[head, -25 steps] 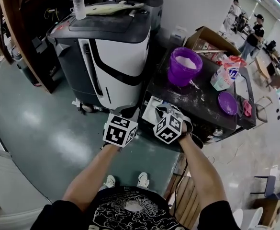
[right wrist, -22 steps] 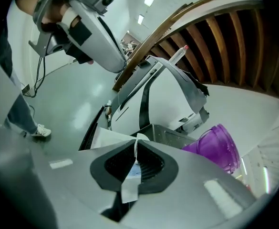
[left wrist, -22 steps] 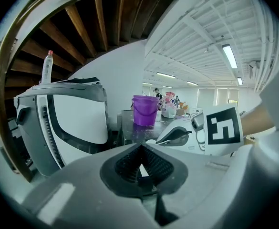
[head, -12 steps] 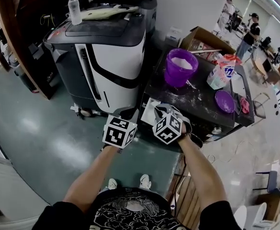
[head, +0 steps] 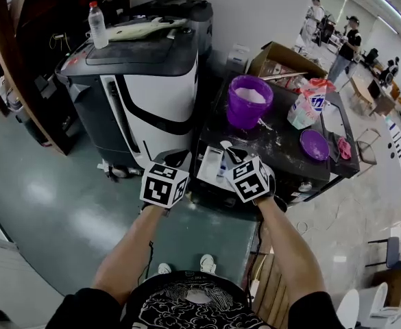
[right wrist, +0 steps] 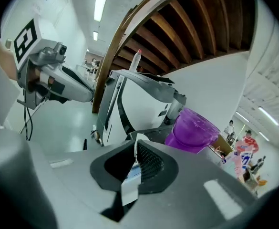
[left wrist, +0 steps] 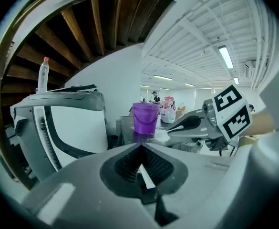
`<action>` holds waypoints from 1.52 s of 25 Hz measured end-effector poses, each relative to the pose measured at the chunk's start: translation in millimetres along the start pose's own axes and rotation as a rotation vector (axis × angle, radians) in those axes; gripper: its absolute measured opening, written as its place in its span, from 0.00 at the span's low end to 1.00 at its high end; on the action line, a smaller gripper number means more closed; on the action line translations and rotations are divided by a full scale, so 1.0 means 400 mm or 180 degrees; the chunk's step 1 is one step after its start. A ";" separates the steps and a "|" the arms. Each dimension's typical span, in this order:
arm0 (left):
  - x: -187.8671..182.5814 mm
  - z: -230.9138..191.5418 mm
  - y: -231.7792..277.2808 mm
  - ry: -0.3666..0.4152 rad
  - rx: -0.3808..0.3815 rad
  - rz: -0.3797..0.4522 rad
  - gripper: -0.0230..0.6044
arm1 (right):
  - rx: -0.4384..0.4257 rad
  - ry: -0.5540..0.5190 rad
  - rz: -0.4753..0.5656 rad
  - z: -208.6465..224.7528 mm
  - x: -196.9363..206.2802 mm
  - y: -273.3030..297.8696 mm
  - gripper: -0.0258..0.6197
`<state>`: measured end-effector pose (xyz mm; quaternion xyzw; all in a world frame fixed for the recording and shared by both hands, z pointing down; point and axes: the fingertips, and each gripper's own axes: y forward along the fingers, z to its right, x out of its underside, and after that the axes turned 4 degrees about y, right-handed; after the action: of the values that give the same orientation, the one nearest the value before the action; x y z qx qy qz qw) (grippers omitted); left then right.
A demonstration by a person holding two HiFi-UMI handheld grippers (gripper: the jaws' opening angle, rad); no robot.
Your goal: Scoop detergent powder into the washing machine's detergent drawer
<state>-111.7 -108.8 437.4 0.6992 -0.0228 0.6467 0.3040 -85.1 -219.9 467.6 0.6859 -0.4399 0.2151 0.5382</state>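
Head view, scene: a black washing machine stands right of a large grey-and-white machine. Its flat top is dusted with spilled white powder.
Drawer: the white plastic detergent drawer is pulled out at the black machine's front left corner. It has a small blue part inside.
Powder: white detergent powder partly fills a translucent purple bucket on the machine's top, behind the drawer.
Right gripper: the right gripper has its jaws pressed together on the handle of a small white plastic scoop.
Scoop: its bowl sits just above the open drawer. Whether it carries powder cannot be told.
Left gripper: the left gripper has its jaws closed with nothing between them. It is held in the air just left of the drawer, beside the right one.
Other things: a printed detergent bag and a round purple lid lie on the machine's top right of the bucket. A clear plastic bottle with a red cap stands on the grey-and-white machine.
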 end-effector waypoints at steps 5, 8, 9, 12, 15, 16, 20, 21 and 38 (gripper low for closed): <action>-0.034 -0.012 -0.013 0.0055 0.0002 0.0025 0.04 | 0.0056 0.0331 0.0162 0.037 -0.033 -0.048 0.09; -0.048 -0.017 -0.024 0.0082 -0.0010 0.0045 0.04 | 0.0113 0.0519 0.0280 0.059 -0.054 -0.076 0.09; -0.051 -0.019 -0.029 0.0085 -0.0016 0.0051 0.04 | 0.0121 0.0585 0.0320 0.062 -0.061 -0.086 0.09; -0.062 -0.030 -0.045 0.0078 -0.0034 0.0073 0.04 | 0.0146 0.0749 0.0429 0.064 -0.078 -0.112 0.09; -0.081 -0.040 -0.063 0.0117 -0.0067 0.0113 0.04 | 0.0172 0.0938 0.0536 0.065 -0.086 -0.135 0.09; -0.088 -0.041 -0.068 0.0137 -0.0077 0.0128 0.04 | 0.0176 0.1014 0.0571 0.066 -0.086 -0.142 0.09; -0.112 -0.041 -0.082 0.0184 -0.0078 0.0196 0.04 | 0.0196 0.1272 0.0670 0.065 -0.084 -0.166 0.09; -0.115 -0.041 -0.085 0.0186 -0.0077 0.0210 0.04 | 0.0200 0.1356 0.0700 0.066 -0.084 -0.173 0.09; -0.129 -0.050 -0.109 0.0193 -0.0113 0.0323 0.04 | 0.0342 0.1623 0.0924 0.054 -0.088 -0.230 0.09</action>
<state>-119.4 -83.0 372.2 0.6717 -0.0606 0.6817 0.2837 -30.4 -223.7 382.8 0.5672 -0.3721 0.4781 0.5579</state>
